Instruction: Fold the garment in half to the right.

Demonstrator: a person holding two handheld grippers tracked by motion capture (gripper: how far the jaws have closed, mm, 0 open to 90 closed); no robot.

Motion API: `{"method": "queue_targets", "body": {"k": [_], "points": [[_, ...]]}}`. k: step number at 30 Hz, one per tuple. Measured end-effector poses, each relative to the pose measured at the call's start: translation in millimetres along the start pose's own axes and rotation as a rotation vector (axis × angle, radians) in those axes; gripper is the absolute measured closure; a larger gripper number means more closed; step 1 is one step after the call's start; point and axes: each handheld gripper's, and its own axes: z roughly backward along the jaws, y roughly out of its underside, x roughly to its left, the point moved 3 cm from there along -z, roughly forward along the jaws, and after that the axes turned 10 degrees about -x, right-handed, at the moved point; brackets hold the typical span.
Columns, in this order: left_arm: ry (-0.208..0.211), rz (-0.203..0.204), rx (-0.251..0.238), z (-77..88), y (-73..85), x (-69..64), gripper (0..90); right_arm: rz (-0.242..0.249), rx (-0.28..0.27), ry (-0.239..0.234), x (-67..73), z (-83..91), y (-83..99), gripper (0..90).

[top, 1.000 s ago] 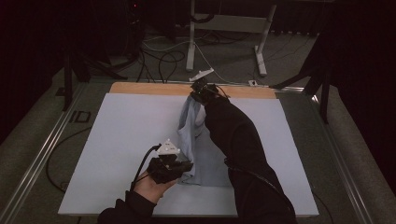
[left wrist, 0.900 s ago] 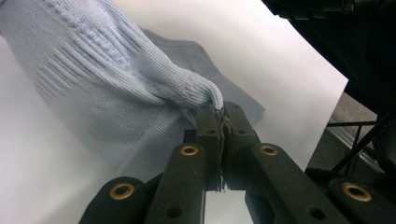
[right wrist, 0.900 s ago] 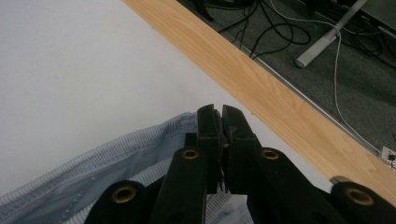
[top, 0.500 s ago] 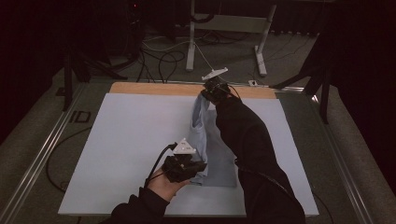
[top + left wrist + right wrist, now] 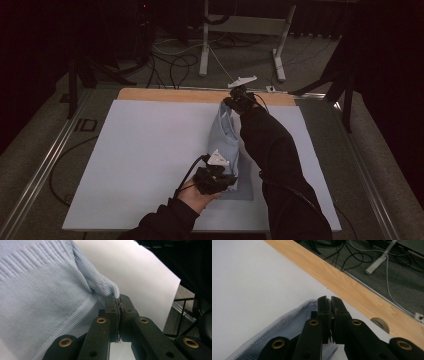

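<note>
The left gripper (image 5: 216, 177) is clenching the near edge of a pale blue ribbed knit sweater (image 5: 226, 142), its jaws pinching a bunched fold of fabric (image 5: 106, 286), while the right gripper (image 5: 239, 97) is gripping the far edge by the wooden strip (image 5: 170, 95). To fold well, both hands should probably be travelling level and together, holding the cloth taut so the fold lands straight. The sweater is lying right of centre on the white table (image 5: 135, 150), as a narrow band running near to far.

Pale blue knit sweater (image 5: 227, 145), folded, on table
</note>
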Motion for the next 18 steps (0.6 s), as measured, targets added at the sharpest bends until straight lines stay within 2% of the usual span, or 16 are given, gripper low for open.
{"method": "queue_targets", "body": {"k": [7,18], "points": [[-0.015,-0.005,0.035,-17.9,6.7,-0.9,88.1,-0.036,-0.019,-0.024,-3.3,-7.7,15.3,87.4],[-0.04,-0.021,0.089,-32.6,13.5,1.3,88.1,-0.087,0.006,-0.026,-8.3,-25.5,45.3,87.2]]}}
